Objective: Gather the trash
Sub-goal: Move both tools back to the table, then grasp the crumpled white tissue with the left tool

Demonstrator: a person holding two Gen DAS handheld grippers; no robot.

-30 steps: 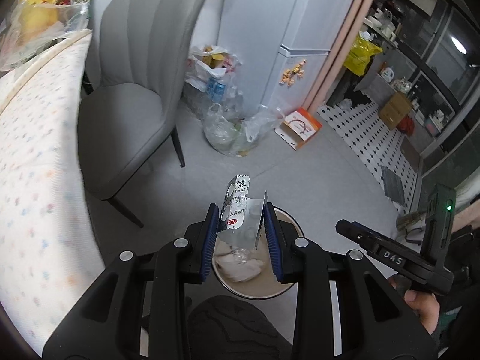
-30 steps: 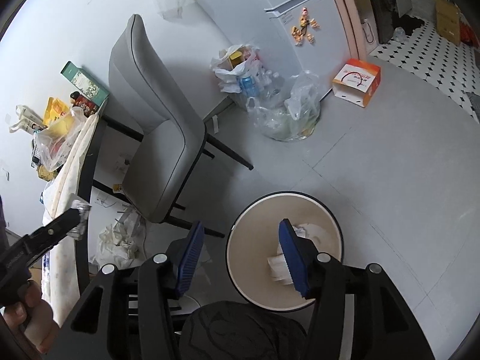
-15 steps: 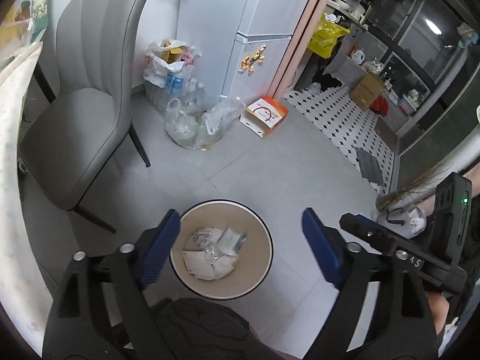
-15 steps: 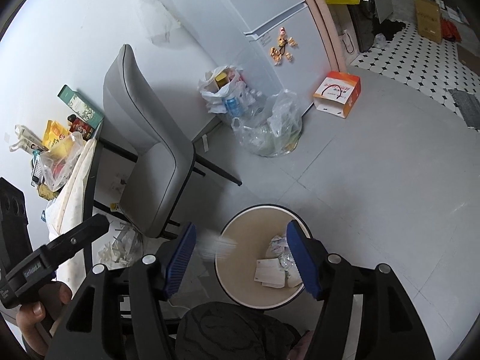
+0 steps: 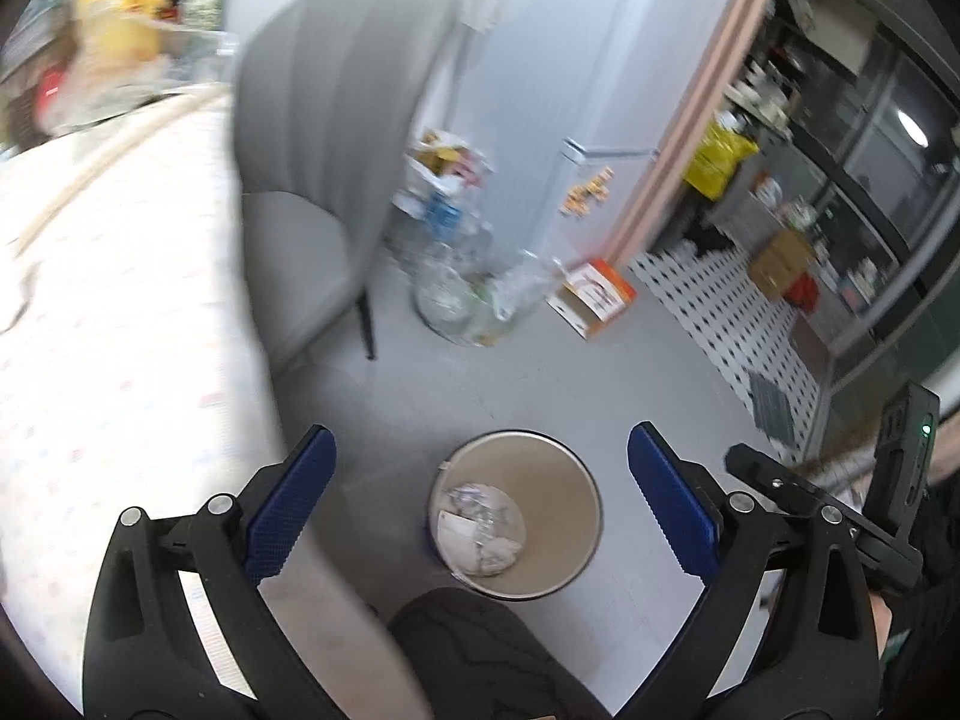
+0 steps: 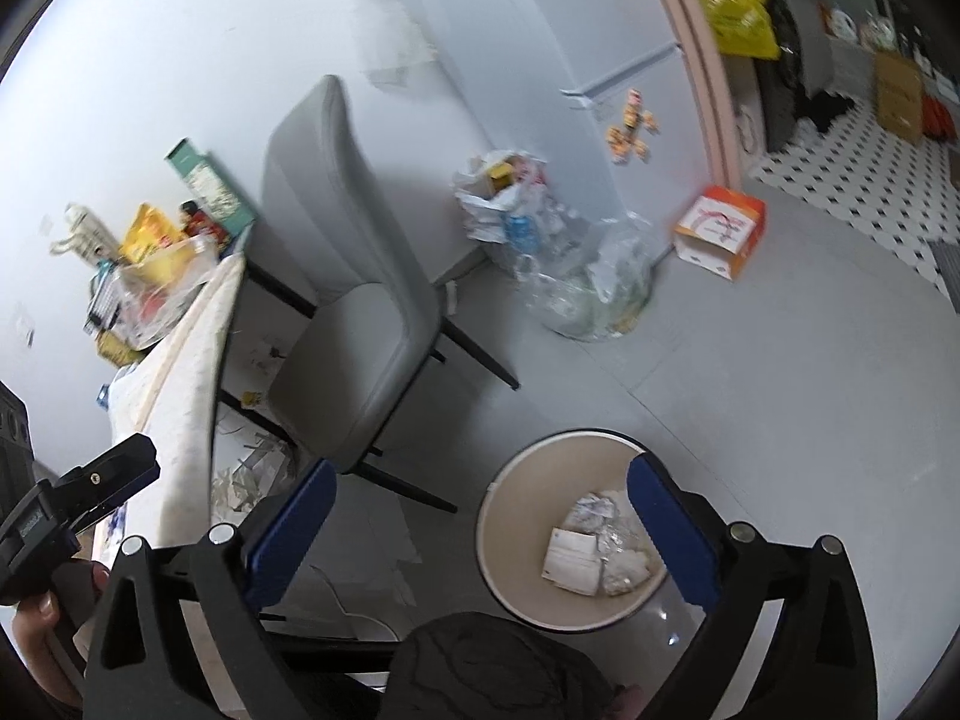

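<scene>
Left gripper (image 5: 480,495): jaws spread wide, just been opening, nothing between pads. Right gripper (image 6: 480,531): jaws likewise spread, just been opening, empty. Bin (image 5: 591,516) sits on floor below and between left jaws; under right jaw in right view. Trash (image 5: 480,525) already lying in bin bottom. Paper scraps (image 6: 252,468) left of right jaws, on floor under bench (image 6: 180,360).

Risk: scraps tucked behind chair (image 6: 360,300) legs; reach could snag legs. Thin scraps may slip from wide pads. Frame blur suggests fast swing; could clip bench edge.

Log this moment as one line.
left gripper: open, empty | right gripper: open, empty | trash bin: holds wrappers
</scene>
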